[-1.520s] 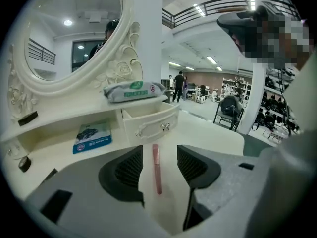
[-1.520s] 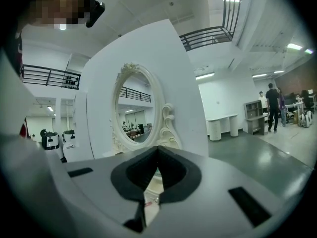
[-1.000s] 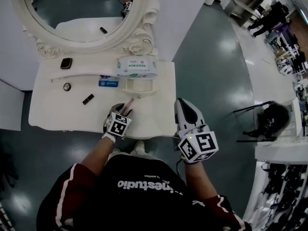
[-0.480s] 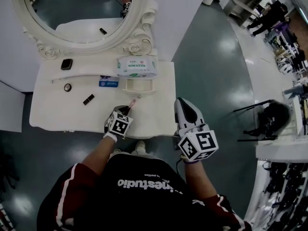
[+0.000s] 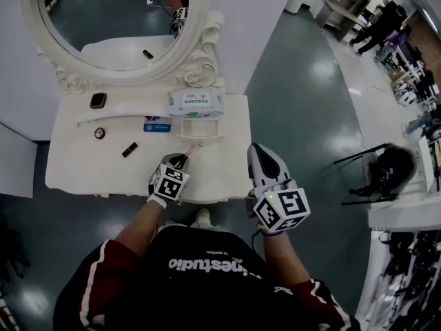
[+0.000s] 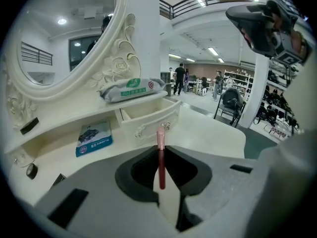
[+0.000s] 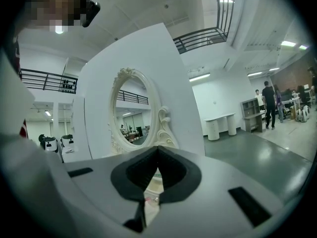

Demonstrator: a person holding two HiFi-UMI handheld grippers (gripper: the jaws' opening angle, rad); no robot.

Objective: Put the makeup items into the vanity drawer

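The left gripper (image 6: 160, 157) pinches a thin red tube with a pink cap (image 6: 160, 139). The tube points straight at the open little cream drawer (image 6: 148, 124), just ahead in the middle of the frame.

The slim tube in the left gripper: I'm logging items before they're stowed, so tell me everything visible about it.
A thin, straight tube with a glossy dark red body and a pale pink cap at its far end. The left gripper is shut on the red body, cap pointing toward the vanity's open drawer. It seems clear of the tabletop; only the pads touch it.
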